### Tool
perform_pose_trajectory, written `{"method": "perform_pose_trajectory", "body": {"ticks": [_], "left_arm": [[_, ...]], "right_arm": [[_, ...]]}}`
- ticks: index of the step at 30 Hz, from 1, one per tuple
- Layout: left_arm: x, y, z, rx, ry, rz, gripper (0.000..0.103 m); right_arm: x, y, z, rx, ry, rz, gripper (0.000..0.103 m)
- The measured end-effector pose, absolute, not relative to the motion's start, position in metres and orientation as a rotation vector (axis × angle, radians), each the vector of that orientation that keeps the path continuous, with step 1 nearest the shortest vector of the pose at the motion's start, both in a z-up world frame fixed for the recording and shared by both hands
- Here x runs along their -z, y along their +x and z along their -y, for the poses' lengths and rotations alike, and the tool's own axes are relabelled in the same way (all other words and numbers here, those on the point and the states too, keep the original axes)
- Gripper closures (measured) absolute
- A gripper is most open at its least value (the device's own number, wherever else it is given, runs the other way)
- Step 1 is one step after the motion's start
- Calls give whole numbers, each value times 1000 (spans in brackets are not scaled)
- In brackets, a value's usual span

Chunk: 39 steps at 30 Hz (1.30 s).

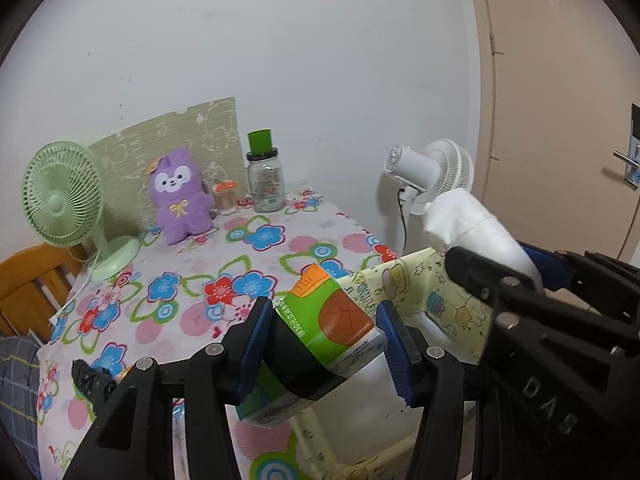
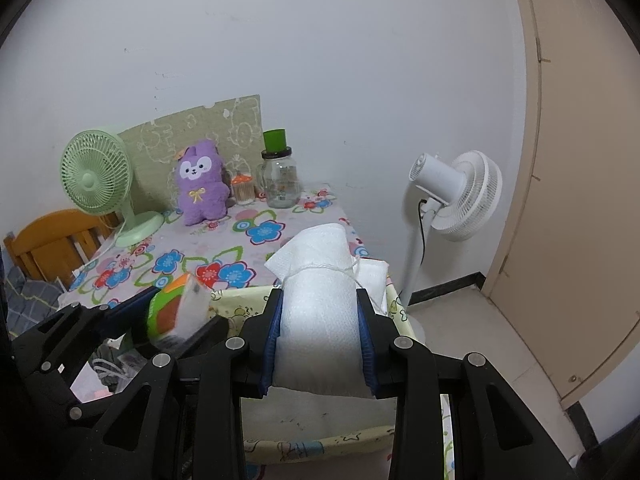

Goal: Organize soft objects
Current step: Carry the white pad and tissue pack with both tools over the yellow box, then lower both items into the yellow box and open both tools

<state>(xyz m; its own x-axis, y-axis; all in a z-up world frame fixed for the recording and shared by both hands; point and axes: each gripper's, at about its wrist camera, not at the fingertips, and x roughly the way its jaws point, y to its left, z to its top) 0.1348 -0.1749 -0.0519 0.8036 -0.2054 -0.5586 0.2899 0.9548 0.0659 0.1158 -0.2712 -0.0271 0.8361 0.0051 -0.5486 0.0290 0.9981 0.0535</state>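
Note:
My left gripper (image 1: 326, 312) is shut on a green and orange soft packet (image 1: 328, 328), held above the yellow cartoon-print storage box (image 1: 448, 300). The packet also shows in the right wrist view (image 2: 176, 312). My right gripper (image 2: 318, 300) is shut on a white rolled cloth (image 2: 320, 280) tied with string, held over the same box (image 2: 248, 300). The white roll shows at the right of the left wrist view (image 1: 476, 228). A purple plush toy (image 1: 180, 196) sits upright at the back of the floral table (image 1: 248, 256).
A green desk fan (image 1: 64, 196), a glass jar with green lid (image 1: 266, 180) and a small orange-capped container (image 1: 226, 198) stand at the table's back. A white floor fan (image 2: 456, 196) stands right of the table. A door (image 2: 580, 160) is at right, a wooden bed frame (image 2: 52, 244) at left.

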Motion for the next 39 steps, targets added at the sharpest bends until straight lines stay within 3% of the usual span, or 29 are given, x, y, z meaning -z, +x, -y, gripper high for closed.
{"method": "perform_pose_trajectory", "body": {"ticks": [17,19,20,23,27,39], "left_arm": [[69,156,199,361,130,-660,44],[72,159,199,361,125,-677,43],[74,160,198,359,123,-685,40],[76,162,195,373,97,-703,21],[78,160,193,372,100,-703,11],[77,150,178,356,95,-702,8]], "right_arm": [[46,137,283,-17,108,-664,63],[50,140,282,-16,103,-673,58],[51,139,282,-14,103,-674,51],[54,140,284,-14,124,-685,27],[57,137,283,-8,127,-689,25],[55,127,269,6,113,-686,17]]}}
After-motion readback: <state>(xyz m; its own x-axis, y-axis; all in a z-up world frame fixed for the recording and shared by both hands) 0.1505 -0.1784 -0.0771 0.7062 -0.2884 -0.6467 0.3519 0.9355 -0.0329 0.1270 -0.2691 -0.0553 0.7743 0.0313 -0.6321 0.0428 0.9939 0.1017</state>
